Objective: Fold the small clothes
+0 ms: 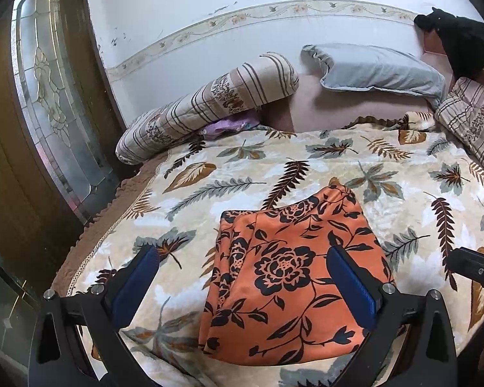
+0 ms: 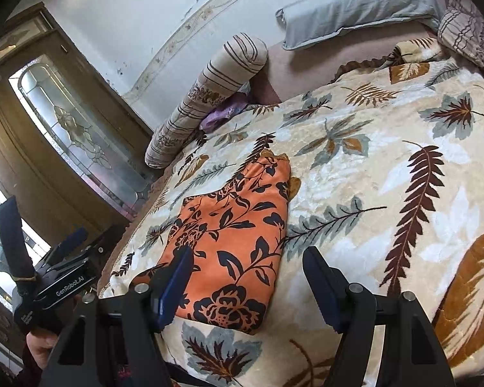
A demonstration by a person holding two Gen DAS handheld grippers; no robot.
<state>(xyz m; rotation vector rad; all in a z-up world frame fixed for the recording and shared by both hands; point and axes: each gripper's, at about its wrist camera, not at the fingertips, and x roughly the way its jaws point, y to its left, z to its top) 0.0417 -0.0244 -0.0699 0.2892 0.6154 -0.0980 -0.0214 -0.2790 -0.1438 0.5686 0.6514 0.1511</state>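
An orange garment with black flowers (image 1: 284,274) lies folded into a narrow pad on the leaf-print blanket (image 1: 306,161). It also shows in the right wrist view (image 2: 232,238). My left gripper (image 1: 242,258) is open and empty, hovering just above the garment's near end, its right finger over the cloth. My right gripper (image 2: 248,258) is open and empty, its left finger over the garment's near left corner. The left gripper's body (image 2: 55,283) shows at the left of the right wrist view, held in a hand.
A striped bolster (image 1: 209,103) and a purple cloth (image 1: 229,125) lie at the bed's far left by the wall. A grey pillow (image 1: 377,71), a striped cushion (image 1: 477,116) and a black item (image 1: 458,38) sit at the back. A wooden wardrobe with glass door (image 1: 48,113) stands left of the bed.
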